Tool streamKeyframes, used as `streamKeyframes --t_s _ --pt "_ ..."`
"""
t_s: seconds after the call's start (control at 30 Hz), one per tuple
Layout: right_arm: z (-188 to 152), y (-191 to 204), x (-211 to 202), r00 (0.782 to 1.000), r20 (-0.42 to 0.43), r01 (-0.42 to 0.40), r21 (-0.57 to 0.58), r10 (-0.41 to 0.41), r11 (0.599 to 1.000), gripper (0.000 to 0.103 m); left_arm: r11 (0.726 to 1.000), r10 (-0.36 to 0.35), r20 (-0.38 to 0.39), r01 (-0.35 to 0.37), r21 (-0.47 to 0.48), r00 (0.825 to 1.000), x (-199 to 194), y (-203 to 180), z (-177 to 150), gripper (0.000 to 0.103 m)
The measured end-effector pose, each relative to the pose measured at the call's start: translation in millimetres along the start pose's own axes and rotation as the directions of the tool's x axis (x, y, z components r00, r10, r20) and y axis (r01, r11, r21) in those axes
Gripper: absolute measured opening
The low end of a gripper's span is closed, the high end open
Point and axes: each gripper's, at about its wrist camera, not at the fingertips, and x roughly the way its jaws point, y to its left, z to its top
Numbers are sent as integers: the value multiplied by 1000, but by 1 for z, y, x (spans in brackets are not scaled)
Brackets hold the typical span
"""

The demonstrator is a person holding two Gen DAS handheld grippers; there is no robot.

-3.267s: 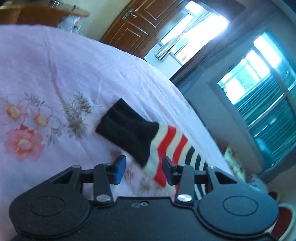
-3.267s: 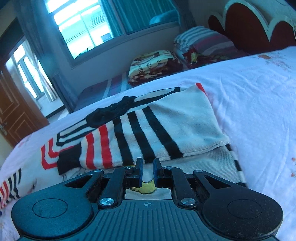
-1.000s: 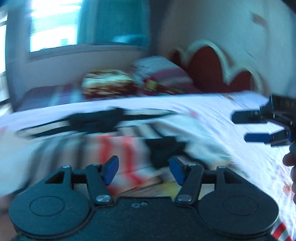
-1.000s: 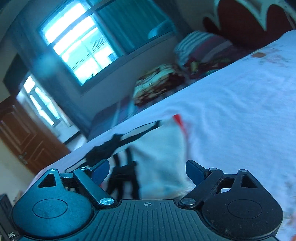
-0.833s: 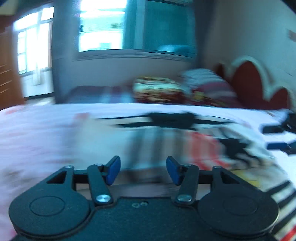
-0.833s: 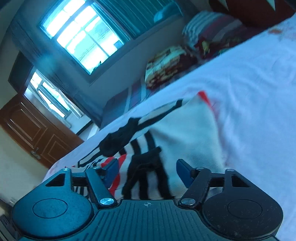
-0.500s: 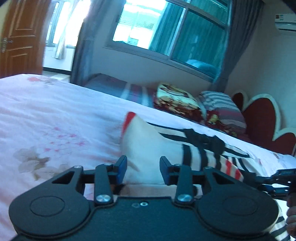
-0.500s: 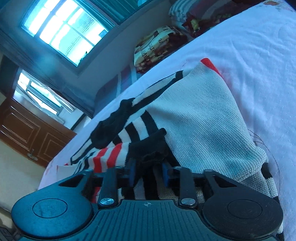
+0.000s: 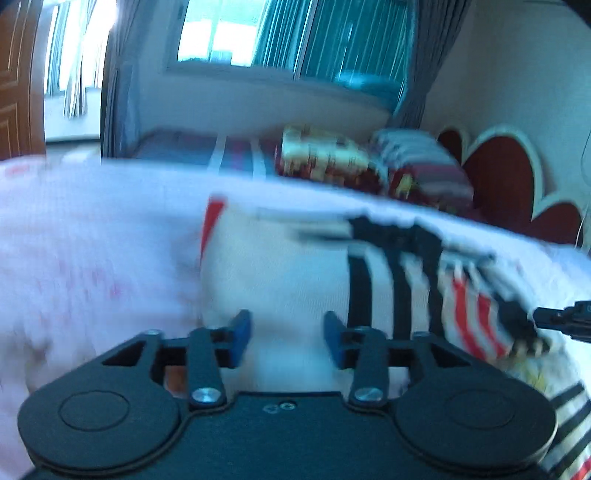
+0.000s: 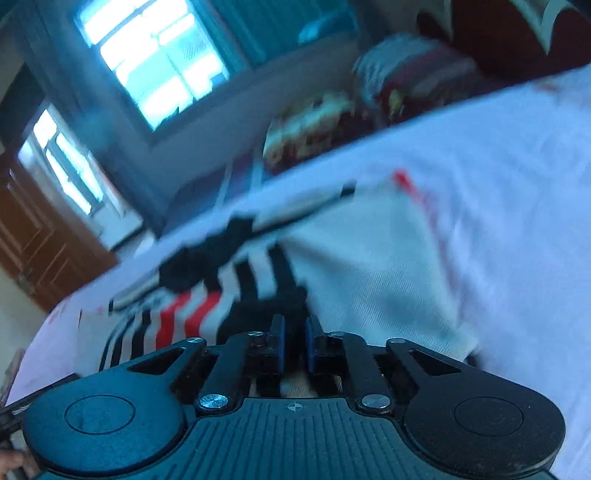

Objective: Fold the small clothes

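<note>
A small striped sweater (image 9: 288, 273), white with black and red bands, lies partly folded on the pink floral bed sheet (image 9: 92, 236). My left gripper (image 9: 283, 334) is open, its blue pads on either side of the sweater's white near edge. My right gripper (image 10: 294, 345) is shut on the sweater's black sleeve cuff (image 10: 266, 310), which lies across the striped body (image 10: 369, 266). The right gripper also shows at the right edge of the left wrist view (image 9: 554, 319), at the black cuff (image 9: 517, 314). Both views are blurred by motion.
Folded blankets and pillows (image 9: 369, 166) lie behind the bed beside a red scalloped headboard (image 9: 509, 177). Windows with curtains (image 9: 288, 33) are beyond. A brown door (image 10: 33, 236) stands at the left. Bare sheet (image 10: 517, 177) stretches to the right of the sweater.
My right gripper has closed on the black cuff and both views have shifted with motion blur. My left gripper stays open at the sweater's white edge, slightly wider than before.
</note>
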Motion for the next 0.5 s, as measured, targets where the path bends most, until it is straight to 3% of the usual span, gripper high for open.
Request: streamKeyframes --t_s 0.17,0.27,0.4,0.5 --pt "18 3 18 1000 0 -17 -21 17 1000 13 999 -4 5 4 48 1000 37 -2 34 49" --pt "22 7 36 1000 -14 -13 -38 13 999 13 998 0 -30 2 64 1000 69 2 45 49" --pt "21 8 50 1000 -26 -4 -41 3 999 13 993 109 -78 -105 49 991 99 28 47 51" --pt "19 8 50 1000 -24 3 -21 -3 1000 13 992 109 -64 -105 68 992 95 32 45 52"
